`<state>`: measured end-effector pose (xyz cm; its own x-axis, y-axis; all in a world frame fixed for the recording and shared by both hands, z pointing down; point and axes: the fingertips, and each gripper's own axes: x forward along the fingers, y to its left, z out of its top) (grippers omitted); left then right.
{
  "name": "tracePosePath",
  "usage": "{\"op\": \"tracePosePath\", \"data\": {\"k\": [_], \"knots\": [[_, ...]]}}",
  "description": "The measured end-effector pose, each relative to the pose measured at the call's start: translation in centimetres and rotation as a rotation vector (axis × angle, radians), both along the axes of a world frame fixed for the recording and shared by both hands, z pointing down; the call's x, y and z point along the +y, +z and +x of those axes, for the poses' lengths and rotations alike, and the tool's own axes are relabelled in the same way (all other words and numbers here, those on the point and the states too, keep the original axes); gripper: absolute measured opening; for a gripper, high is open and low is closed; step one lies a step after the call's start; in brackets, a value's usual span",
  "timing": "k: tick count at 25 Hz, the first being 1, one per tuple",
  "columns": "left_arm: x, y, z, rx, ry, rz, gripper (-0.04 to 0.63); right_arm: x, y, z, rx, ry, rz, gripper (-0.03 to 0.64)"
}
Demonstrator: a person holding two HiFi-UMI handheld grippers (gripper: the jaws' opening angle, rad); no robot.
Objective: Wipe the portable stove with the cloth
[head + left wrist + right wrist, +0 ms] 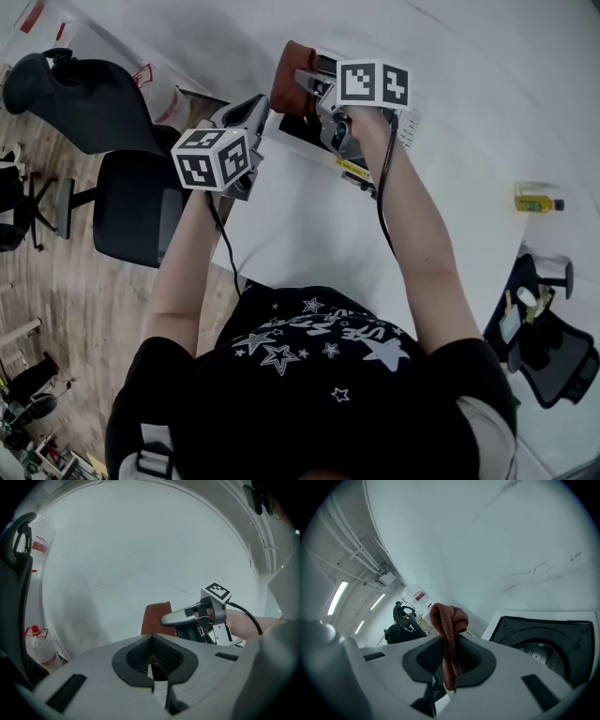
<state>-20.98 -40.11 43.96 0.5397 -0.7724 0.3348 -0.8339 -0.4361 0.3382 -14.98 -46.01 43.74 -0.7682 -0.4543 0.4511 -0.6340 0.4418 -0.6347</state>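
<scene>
My right gripper [306, 81] is shut on a rust-brown cloth [292, 73] and holds it in the air above the portable stove [307, 127]. In the right gripper view the cloth [448, 634] is bunched up and clamped between the jaws of that gripper [449, 688]. The stove's black top and round burner [546, 637] lie below at the right. My left gripper [255, 106] hovers just left of the stove, past the table's edge. Its jaws are closed with nothing in them [154, 672]. From there the cloth [156, 617] shows ahead, beside the right gripper [185, 618].
The stove stands at the far left corner of a white table [309, 234]. A yellow bottle [536, 200] lies at its right edge. Black office chairs [89, 94] stand left of the table, another chair [553, 347] at the right. A plastic bottle [36, 641] stands by the wall.
</scene>
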Motion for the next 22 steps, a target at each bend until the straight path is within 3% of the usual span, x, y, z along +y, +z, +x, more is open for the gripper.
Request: {"op": "tracePosePath", "data": {"k": [6, 13, 22], "knots": [[-1.0, 1.3, -1.7, 0.001, -0.006, -0.023, 0.006, -1.9, 3.8, -1.6, 0.044, 0.033, -0.07, 0.063], [-1.0, 2.3, -2.2, -0.009, 0.004, -0.048, 0.006, -2.8, 7.0, -0.6, 0.203, 0.027, -0.07, 0.063], [-0.4, 1.9, -0.4, -0.01, 0.021, -0.046, 0.006, -1.7, 6.9, 3.3, 0.226, 0.057, -0.076, 0.063]]}}
